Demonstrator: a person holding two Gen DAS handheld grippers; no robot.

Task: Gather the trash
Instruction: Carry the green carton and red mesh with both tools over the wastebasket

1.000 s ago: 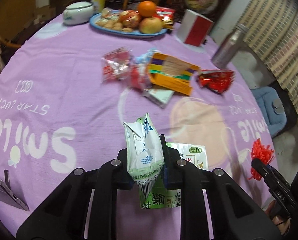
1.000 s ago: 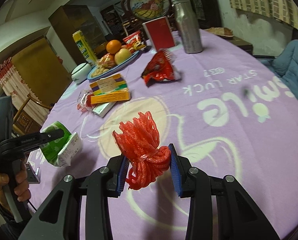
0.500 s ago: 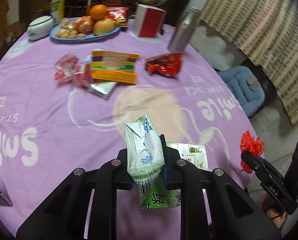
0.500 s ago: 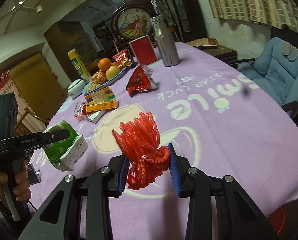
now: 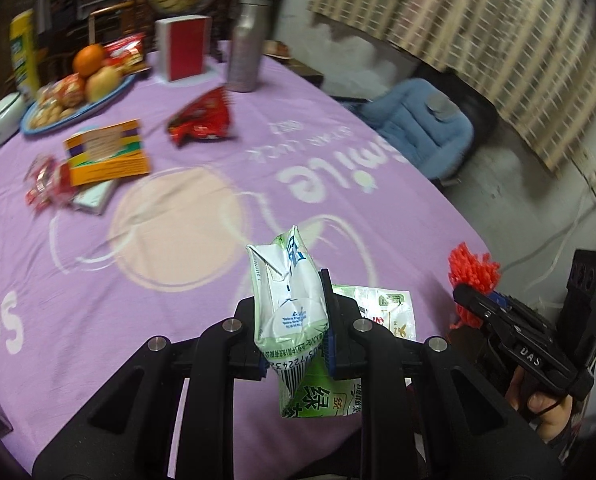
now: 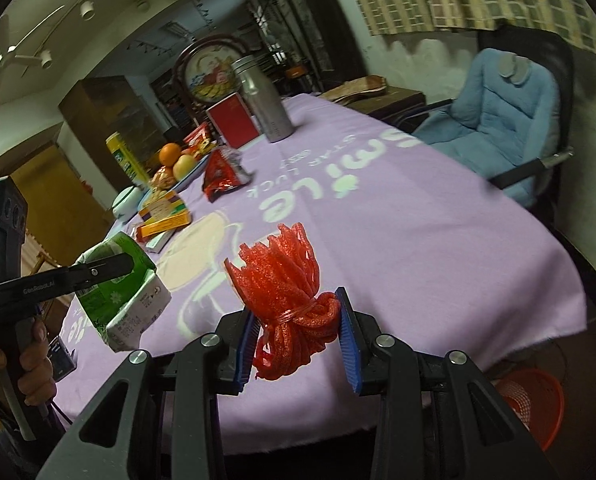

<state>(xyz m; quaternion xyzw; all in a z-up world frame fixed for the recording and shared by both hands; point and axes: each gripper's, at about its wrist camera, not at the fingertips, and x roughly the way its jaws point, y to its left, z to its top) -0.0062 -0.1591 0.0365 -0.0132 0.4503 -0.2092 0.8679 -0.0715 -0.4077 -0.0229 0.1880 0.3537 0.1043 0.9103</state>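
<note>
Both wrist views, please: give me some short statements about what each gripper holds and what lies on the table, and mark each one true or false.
1. The left gripper is shut on a crushed green and white drink carton. True.
2. The right gripper is empty. False: it grips a bundle of red foam netting.
3. The metal bottle lies on its side. False: it stands upright on the purple tablecloth.
4. An orange sits on the blue fruit plate. True.
5. A red basket stands on the floor below the table edge. True.
6. The red snack wrapper is on the blue chair. False: it lies on the tablecloth.
</note>
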